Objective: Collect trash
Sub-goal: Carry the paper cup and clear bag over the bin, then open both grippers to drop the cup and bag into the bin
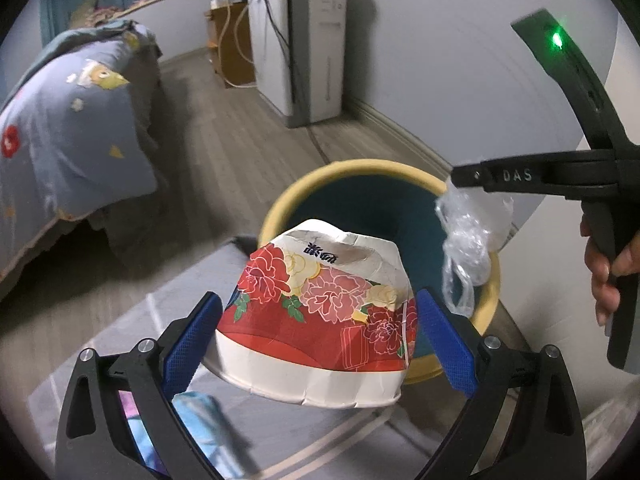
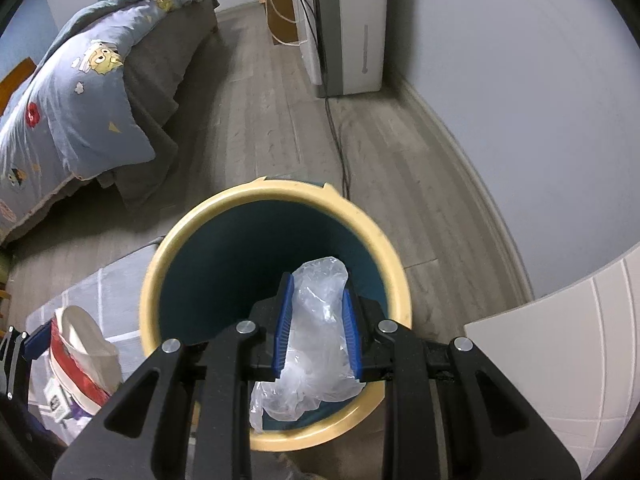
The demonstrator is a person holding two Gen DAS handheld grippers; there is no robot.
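Note:
My left gripper [image 1: 320, 320] is shut on a crushed paper bowl [image 1: 320, 320] printed with red flowers, held upside down beside the bin's near left rim. The bowl also shows at the lower left of the right wrist view [image 2: 84, 356]. The bin [image 1: 280, 208] is teal inside with a yellow rim and stands on the floor. My right gripper [image 2: 316, 328] is shut on a crumpled clear plastic bag [image 2: 316, 320], held over the bin's opening [image 2: 224, 276]. In the left wrist view the right gripper [image 1: 460, 178] reaches in from the right with the bag [image 1: 468, 248] hanging below it.
A bed with a blue cartoon quilt [image 1: 68, 128] stands at the left. A white appliance [image 1: 308, 48] with cables and a wooden cabinet [image 1: 232, 40] stand by the far wall. A grey mat [image 1: 280, 432] lies under the left gripper. A white panel [image 2: 560, 360] shows at the right.

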